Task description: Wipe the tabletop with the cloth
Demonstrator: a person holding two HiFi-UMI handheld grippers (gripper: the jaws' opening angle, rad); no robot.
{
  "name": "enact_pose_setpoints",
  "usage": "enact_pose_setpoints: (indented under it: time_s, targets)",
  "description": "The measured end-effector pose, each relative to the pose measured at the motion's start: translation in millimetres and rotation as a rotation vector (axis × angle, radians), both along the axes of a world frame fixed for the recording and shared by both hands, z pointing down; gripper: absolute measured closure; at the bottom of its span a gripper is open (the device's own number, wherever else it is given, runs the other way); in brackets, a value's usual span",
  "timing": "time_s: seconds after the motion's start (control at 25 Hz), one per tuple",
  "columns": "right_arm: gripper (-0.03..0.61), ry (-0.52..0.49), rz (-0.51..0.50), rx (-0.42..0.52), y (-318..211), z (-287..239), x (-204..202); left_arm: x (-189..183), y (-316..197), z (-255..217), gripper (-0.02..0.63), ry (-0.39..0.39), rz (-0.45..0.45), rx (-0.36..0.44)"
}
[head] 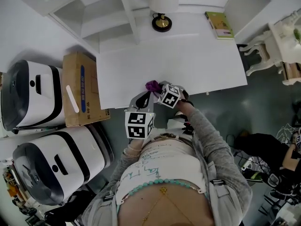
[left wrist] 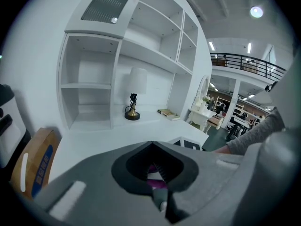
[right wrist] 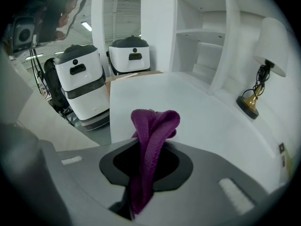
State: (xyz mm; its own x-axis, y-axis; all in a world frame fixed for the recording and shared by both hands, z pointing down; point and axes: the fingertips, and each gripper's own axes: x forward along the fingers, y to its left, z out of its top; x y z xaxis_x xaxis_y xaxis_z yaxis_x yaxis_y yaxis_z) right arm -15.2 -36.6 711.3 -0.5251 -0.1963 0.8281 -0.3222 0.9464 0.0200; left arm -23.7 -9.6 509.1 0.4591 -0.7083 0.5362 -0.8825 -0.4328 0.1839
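Right gripper view: cloth [right wrist: 155,121], purple and bunched, is pinched in your right gripper [right wrist: 150,145]. Jaws are clamped on it and a fold sticks out past the tips. In the head view the cloth sits at the near edge of the tabletop [head: 188,55], toward its left corner. Can't tell if it touches the surface.

Your left gripper [left wrist: 153,144] is just beside the right one, jaws pressed together at the tips. A bit of purple shows in the hollow behind them; can't tell whether that is gripped or only seen through.

Progress, as a judgement: cloth is in hand and at the table, so pickup is done. Wiping looks barely started, if at all. The cloth is balled up, not flat, and the whole white top stretches away far and right with no streaks to show what is covered. Left to do: press it down and sweep across.

Far edge has a lamp [head: 161,22] and a book [head: 219,24] to work around. A cardboard box [head: 80,88] stands left of the table.
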Motion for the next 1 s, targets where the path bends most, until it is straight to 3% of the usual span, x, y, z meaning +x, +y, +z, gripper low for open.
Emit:
enact_pose_setpoints:
  time_s: [1.0]
  targets:
    - [0.497, 0.023, 0.132, -0.006, -11.5, 1.8, 94.4, 66.5, -0.4, -2.4, 0.609, 0.006, 0.067, 0.011]
